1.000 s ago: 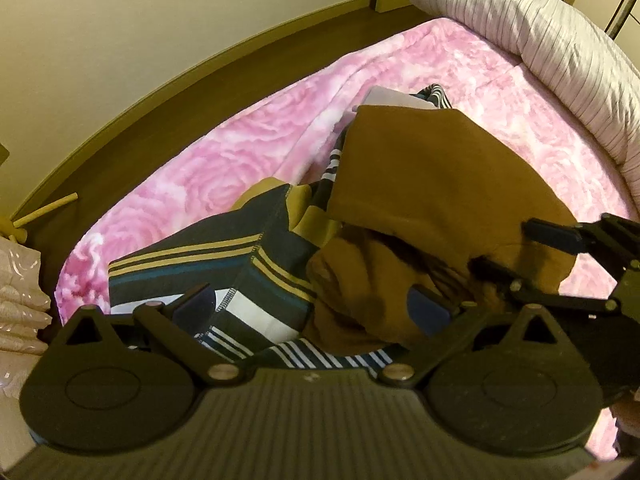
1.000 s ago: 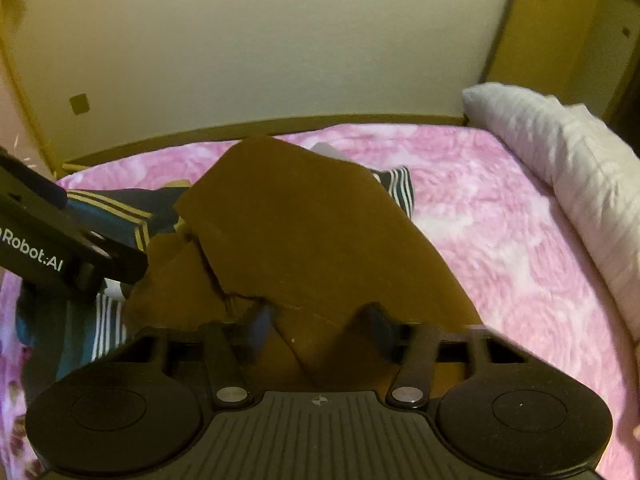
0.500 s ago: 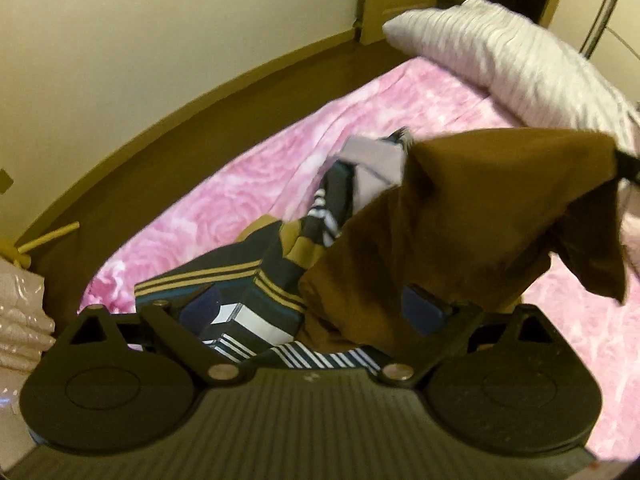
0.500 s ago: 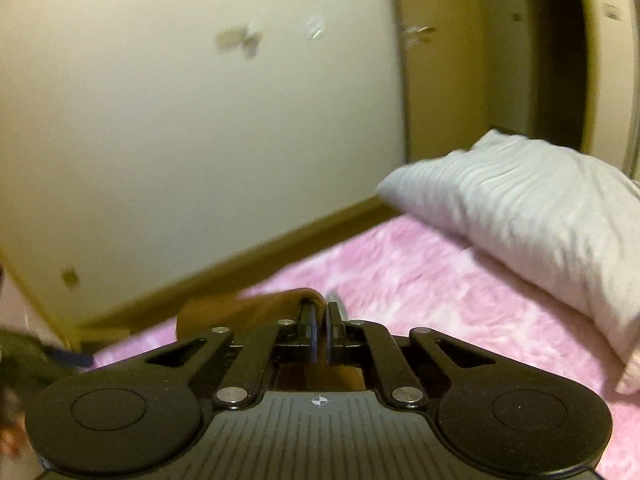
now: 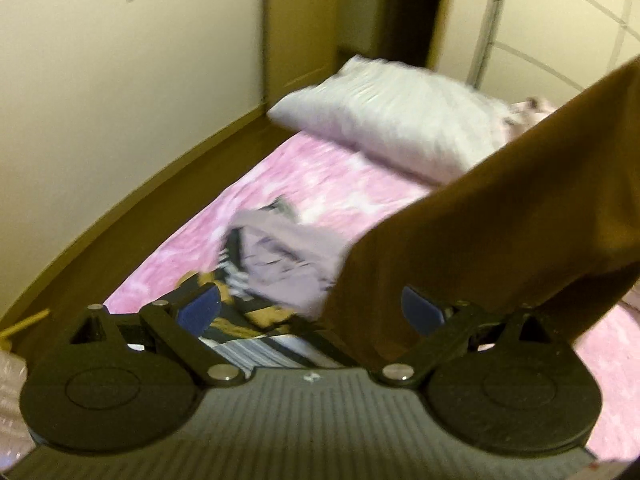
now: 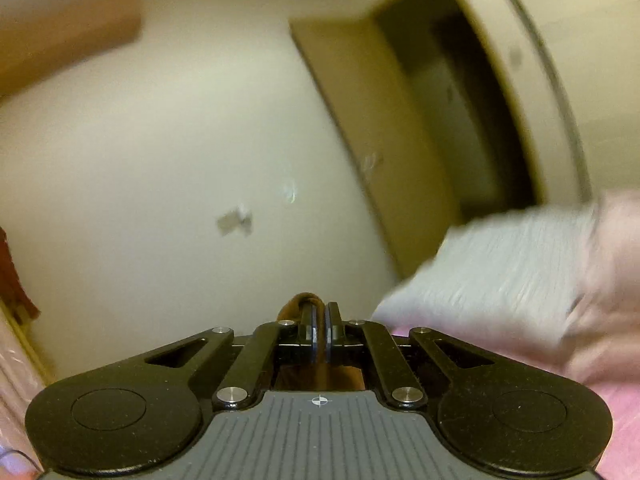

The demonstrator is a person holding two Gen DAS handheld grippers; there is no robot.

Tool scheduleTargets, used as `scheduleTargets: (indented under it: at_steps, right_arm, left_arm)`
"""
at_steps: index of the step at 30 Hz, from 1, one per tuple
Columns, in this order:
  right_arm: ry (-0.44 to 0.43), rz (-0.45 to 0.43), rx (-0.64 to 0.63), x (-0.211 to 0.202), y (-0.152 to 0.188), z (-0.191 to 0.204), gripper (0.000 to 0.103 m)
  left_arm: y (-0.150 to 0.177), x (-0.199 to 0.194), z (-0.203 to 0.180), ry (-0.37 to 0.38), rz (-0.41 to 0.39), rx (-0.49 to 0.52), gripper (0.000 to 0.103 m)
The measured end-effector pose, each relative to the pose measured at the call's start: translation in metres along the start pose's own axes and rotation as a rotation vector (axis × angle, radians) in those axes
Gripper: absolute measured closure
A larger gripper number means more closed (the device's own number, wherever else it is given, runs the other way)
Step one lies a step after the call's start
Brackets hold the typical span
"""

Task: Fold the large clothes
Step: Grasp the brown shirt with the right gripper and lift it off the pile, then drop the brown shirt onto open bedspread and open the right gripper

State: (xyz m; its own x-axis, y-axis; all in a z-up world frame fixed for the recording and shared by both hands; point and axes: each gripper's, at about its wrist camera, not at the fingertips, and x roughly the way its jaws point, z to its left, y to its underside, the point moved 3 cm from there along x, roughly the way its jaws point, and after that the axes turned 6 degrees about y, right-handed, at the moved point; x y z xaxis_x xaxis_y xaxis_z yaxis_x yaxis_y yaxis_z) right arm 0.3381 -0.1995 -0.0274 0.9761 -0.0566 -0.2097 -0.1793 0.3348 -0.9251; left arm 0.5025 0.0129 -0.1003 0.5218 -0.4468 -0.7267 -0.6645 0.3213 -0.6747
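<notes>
A large brown garment (image 5: 480, 232) hangs stretched from the upper right down across the bed in the left wrist view. My left gripper (image 5: 312, 308) stands open, its blue pads (image 5: 198, 308) wide apart, with the brown cloth draped between them near the right pad. In the right wrist view my right gripper (image 6: 319, 322) is shut on a fold of the brown garment (image 6: 298, 304), raised and pointing at the wall. A striped dark garment (image 5: 240, 324) and a pale lilac one (image 5: 280, 256) lie crumpled on the pink bedspread (image 5: 320, 176).
A white striped pillow (image 5: 396, 120) lies at the head of the bed, also seen as the pillow (image 6: 500, 264) in the right wrist view. A cream wall (image 6: 180, 160) and a doorway (image 6: 460, 120) stand behind. Brown floor (image 5: 140, 220) runs along the bed's left side.
My right gripper shut on the brown garment and lifted it high off the pile, uncovering the lilac and striped clothes. Both cameras tilted upward; my left gripper stayed open.
</notes>
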Motion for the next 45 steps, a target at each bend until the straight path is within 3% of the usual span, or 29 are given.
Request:
scheduleTargets:
  at_steps: [2,4,7,11,14,15,16,17,18,19,25,30,35,45]
  right_arm:
    - [0.166,-0.010,-0.106,-0.029,-0.014,-0.006,0.103]
    - [0.156,-0.022,-0.010,-0.068,-0.030,-0.022,0.103]
    - [0.240,-0.162,-0.117,-0.136,-0.054,-0.021,0.103]
    - [0.342,-0.314,-0.169,-0.221,-0.085,-0.027,0.103]
    - [0.433,-0.359,-0.187,-0.278,-0.098,-0.034,0.103]
    - [0.470,-0.309,-0.208,-0.288,-0.098,-0.039,0.100]
    - [0.502,-0.207,-0.239,-0.292,-0.093,-0.047,0.086]
    - [0.532,-0.090,-0.254,-0.296,-0.086,-0.056,0.055]
    - [0.564,0.039,-0.254,-0.301,-0.071,-0.070,0.041]
    - [0.587,0.087,-0.244,-0.310,-0.055,-0.079,0.035]
    - [0.670,0.310,-0.053,-0.404,0.046,-0.124,0.035]
    - [0.765,0.467,0.080,-0.478,0.107,-0.144,0.035]
    - [0.822,0.534,0.196,-0.482,0.147,-0.154,0.035]
    - [0.935,0.535,0.341,-0.481,0.174,-0.148,0.035]
  left_arm:
    - [0.005,-0.014,-0.025,0.031,-0.015,0.030,0.007]
    - [0.011,-0.027,-0.053,0.080,-0.029,0.061,0.007]
    - [0.021,-0.044,-0.102,0.161,-0.052,0.112,0.007]
    - [0.041,-0.066,-0.165,0.256,-0.080,0.176,0.007]
    - [0.061,-0.084,-0.209,0.318,-0.085,0.213,0.007]
    - [0.069,-0.088,-0.223,0.329,-0.078,0.225,0.007]
    - [0.079,-0.092,-0.236,0.332,-0.069,0.233,0.007]
    - [0.090,-0.096,-0.248,0.332,-0.054,0.244,0.007]
    - [0.102,-0.099,-0.258,0.329,-0.035,0.253,0.007]
    - [0.114,-0.102,-0.267,0.323,-0.011,0.262,0.007]
    - [0.191,-0.120,-0.300,0.303,0.109,0.300,0.007]
    - [0.239,-0.128,-0.312,0.286,0.204,0.366,0.007]
    - [0.261,-0.128,-0.336,0.325,0.264,0.478,0.007]
    - [0.268,-0.124,-0.387,0.510,0.294,0.720,0.007]
